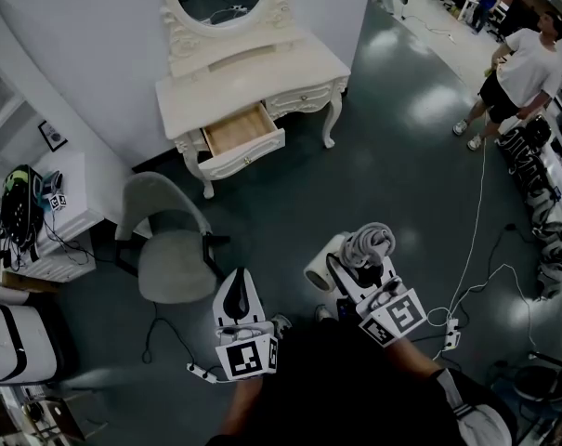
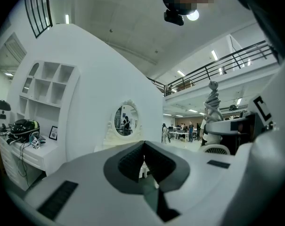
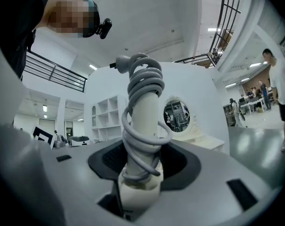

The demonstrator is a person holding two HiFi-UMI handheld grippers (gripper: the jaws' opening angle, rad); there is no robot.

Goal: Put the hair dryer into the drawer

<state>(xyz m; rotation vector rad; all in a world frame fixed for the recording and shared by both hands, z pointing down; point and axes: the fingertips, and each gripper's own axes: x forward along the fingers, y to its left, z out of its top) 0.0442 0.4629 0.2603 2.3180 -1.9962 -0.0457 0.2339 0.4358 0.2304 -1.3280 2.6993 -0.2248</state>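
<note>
The right gripper clamps the cord-wrapped hair dryer, which rises from its jaws toward 12 o'clock. The left gripper is closed and empty.

Head view: I look steeply down from overhead; dressing table and drawer lie well ahead. Both gripper views: level, lower, facing that table's mirror, shared by all three.

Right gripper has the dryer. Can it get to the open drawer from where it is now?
Probably not from here: the right gripper holds the hair dryer well short of the drawer. The floor between looks free, and the chair stands left of that line.
</note>
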